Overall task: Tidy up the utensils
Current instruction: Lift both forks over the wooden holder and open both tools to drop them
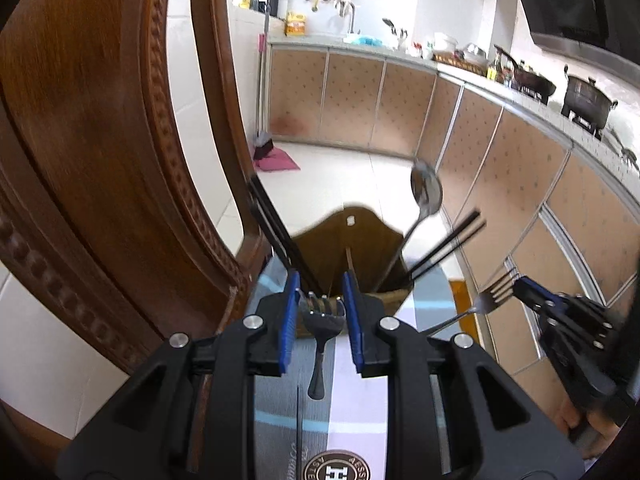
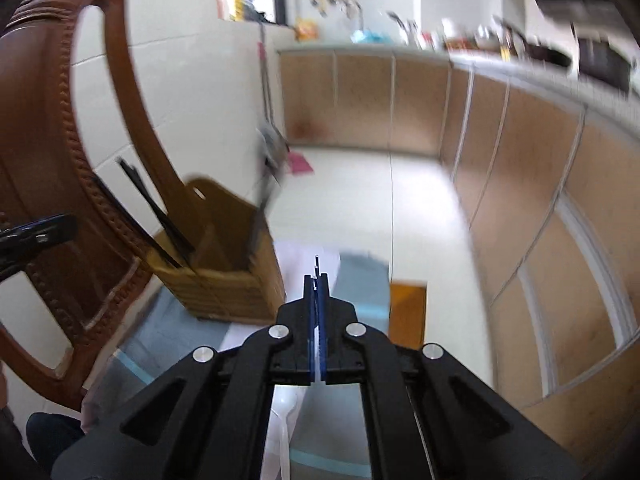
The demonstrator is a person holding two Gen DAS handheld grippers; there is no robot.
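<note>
A brown wooden utensil holder (image 1: 352, 256) stands on the striped tablecloth (image 1: 360, 412); it holds a metal spoon (image 1: 425, 192) and black chopsticks (image 1: 452, 244), with more chopsticks (image 1: 276, 236) on its left side. My left gripper (image 1: 320, 304) is open just in front of the holder, and a dark fork (image 1: 322, 340) lies on the cloth between its fingers. My right gripper (image 1: 520, 286) is shut on a silver fork (image 1: 480, 304), to the right of the holder. In the blurred right wrist view the right gripper (image 2: 317, 280) is shut, and the holder (image 2: 224, 264) is left of it.
A carved wooden chair (image 1: 100, 152) stands close on the left. Kitchen cabinets (image 1: 520, 184) with pots on the counter run along the right and back. A broom and pink dustpan (image 1: 276, 160) sit on the tiled floor. An orange object (image 2: 408, 312) lies at the table's far edge.
</note>
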